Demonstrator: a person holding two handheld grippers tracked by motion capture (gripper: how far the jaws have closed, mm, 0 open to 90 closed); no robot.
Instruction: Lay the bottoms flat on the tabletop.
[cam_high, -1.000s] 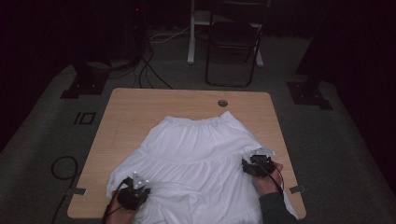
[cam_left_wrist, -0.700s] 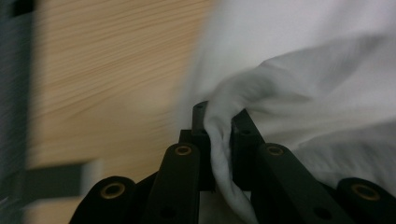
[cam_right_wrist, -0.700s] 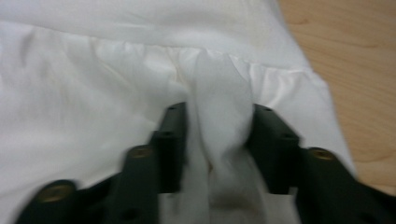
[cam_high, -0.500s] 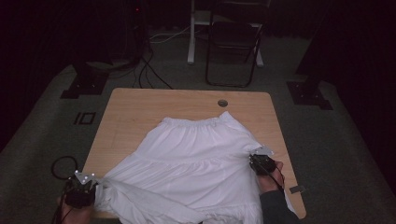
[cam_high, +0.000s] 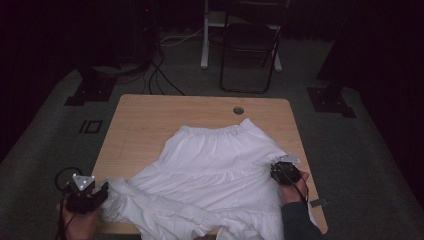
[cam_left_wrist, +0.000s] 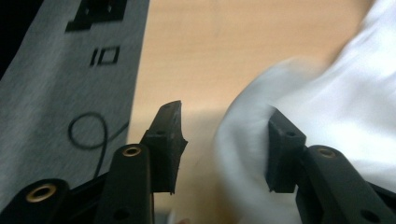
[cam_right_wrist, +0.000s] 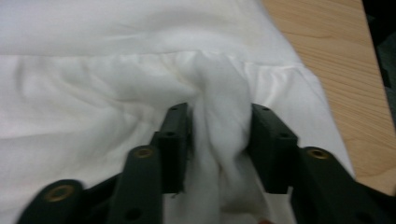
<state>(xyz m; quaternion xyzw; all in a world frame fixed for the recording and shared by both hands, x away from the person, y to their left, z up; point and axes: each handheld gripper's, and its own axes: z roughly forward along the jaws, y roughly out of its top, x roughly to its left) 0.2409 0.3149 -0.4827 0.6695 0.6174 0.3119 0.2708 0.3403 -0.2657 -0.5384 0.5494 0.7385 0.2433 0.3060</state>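
- We see the white skirt (cam_high: 220, 170) spread over the near half of the table (cam_high: 150, 125): light, limp, apt to bunch.
- Our left gripper (cam_left_wrist: 224, 154), jaws just opening, stands spread by the near-left hem; cloth touches one jaw only.
- Our right gripper (cam_right_wrist: 219, 144), jaws just opening, straddles a fold at the right edge; we cannot tell if it pinches.
- Best hold: hem corners.
- A chair (cam_high: 250, 45) stands far off; nothing obstructs.

Dim high view, black toward upper corners; brighter gripper views, motion-blurred white cloth (cam_left_wrist: 327, 102) at right.
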